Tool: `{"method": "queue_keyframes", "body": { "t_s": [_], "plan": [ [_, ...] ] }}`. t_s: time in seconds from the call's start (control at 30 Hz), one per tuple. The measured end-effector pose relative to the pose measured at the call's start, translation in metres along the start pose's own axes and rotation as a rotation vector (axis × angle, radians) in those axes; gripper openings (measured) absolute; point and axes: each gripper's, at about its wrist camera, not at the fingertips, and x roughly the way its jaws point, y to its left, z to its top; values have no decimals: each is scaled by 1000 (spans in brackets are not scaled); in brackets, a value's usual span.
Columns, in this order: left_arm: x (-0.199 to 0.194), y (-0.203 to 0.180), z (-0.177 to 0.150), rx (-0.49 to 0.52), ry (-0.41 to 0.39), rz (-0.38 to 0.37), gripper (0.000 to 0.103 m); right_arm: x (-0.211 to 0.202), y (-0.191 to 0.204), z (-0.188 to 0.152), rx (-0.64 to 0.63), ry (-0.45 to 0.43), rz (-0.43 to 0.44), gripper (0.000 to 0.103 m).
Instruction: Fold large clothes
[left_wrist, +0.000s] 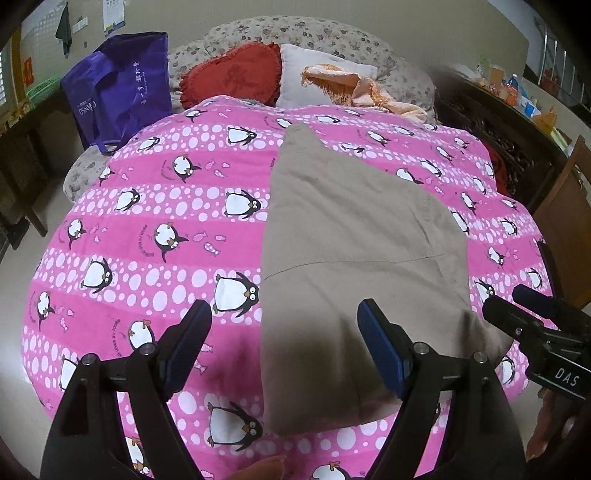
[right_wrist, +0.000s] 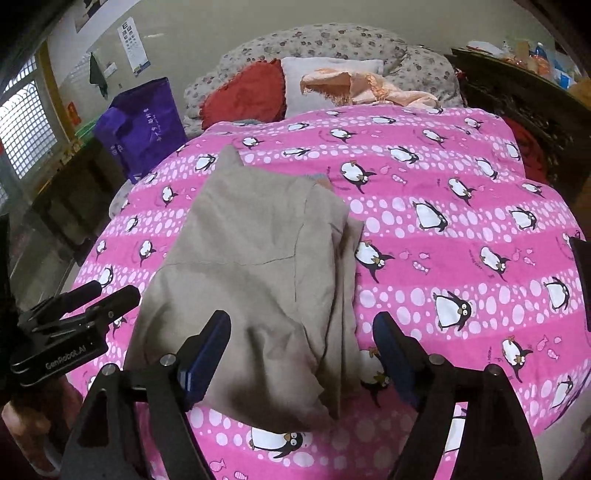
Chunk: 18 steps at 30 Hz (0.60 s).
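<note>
Folded beige trousers on a pink penguin quilt.
Left gripper and right gripper, jaws apart, poised above near end; possibly not touching cloth.

Pink penguin quilt, purple bag, red cushion

2 close wrist views, angled down, side by side over the same pink quilt
</note>
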Motion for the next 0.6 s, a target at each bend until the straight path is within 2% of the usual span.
{"method": "queue_keyframes", "body": {
  "t_s": [0.6],
  "plan": [
    [7,2,3,-17,11,-4,81,9,13,5,-36,6,-21,82]
  ]
}}
